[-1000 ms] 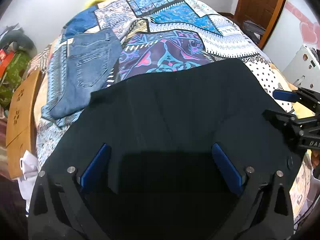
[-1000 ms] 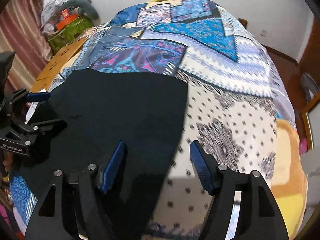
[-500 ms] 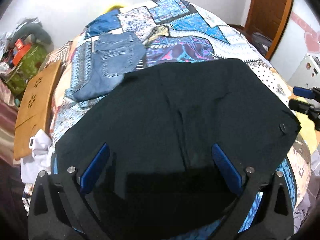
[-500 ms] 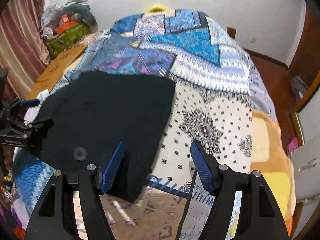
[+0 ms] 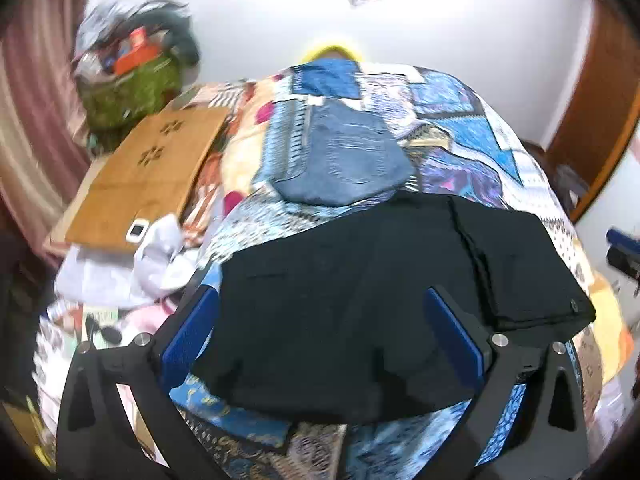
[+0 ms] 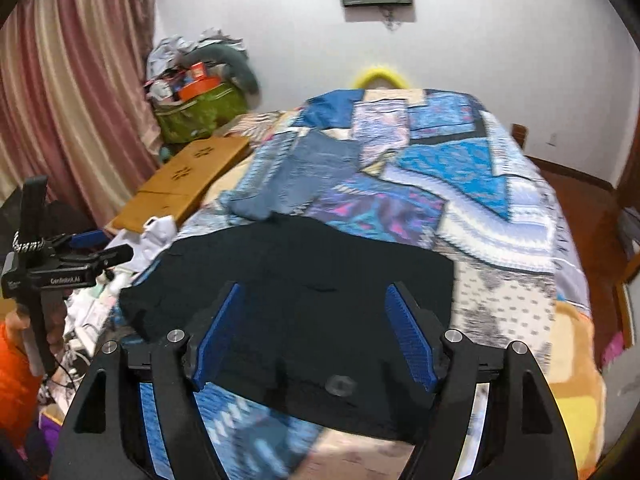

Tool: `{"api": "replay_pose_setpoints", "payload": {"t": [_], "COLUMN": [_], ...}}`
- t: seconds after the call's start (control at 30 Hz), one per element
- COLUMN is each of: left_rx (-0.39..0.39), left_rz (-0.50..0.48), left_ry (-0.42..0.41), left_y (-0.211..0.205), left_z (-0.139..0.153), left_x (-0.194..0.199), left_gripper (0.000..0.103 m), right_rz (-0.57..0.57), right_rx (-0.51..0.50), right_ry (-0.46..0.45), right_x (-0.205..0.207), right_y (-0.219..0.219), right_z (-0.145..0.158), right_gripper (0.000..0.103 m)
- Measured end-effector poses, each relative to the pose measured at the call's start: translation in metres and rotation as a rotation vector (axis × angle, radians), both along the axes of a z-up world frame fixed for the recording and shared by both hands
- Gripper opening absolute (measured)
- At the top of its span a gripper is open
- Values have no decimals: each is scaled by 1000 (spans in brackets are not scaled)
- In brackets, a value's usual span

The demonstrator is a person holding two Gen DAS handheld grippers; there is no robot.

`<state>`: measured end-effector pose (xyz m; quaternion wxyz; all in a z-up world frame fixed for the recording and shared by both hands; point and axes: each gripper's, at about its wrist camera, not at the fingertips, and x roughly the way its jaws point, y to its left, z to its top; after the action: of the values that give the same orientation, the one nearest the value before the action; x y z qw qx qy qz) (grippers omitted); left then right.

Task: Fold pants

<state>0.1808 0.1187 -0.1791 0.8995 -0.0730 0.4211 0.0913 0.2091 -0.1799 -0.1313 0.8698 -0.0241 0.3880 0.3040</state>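
Covering the near end of the bed [image 6: 500,216], folded black pants [image 5: 360,280] are laid flat, blue jeans [image 5: 344,156] just beyond. Nothing is held by the wide-open left gripper [image 5: 320,332]; the empty right gripper [image 6: 316,328] is seen opening.

Right gripper [image 5: 624,252] cut off at 3 o'clock edge, blurred; black pants [image 5: 380,300] near hem hidden behind fingers.
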Motion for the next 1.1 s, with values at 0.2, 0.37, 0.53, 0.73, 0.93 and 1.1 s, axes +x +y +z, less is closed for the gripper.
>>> {"api": "replay_pose_setpoints", "payload": {"t": [0.2, 0.37, 0.53, 0.73, 0.93, 1.1], "left_rx": [-131, -341, -523, -651, -779, -880], "left_rz": [106, 130, 141, 116, 92, 87], "left_ry": [79, 176, 229, 252, 246, 253], "left_y": [43, 61, 66, 62, 72, 84], "left_z": [-29, -70, -94, -111, -128, -146], "left_x": [-21, -33, -38, -42, -27, -8], "left_gripper": [103, 103, 103, 103, 103, 103], "right_rz": [77, 119, 145, 164, 169, 173], "right_rx": [17, -44, -81, -88, -73, -48], "right_ry": [86, 155, 202, 192, 215, 212], "right_x": [2, 0, -2, -6, -4, -6], "right_y": [49, 76, 86, 89, 89, 87], "right_z": [-30, -58, -76, -77, -76, -78], "right_gripper": [71, 71, 72, 77, 77, 77]}}
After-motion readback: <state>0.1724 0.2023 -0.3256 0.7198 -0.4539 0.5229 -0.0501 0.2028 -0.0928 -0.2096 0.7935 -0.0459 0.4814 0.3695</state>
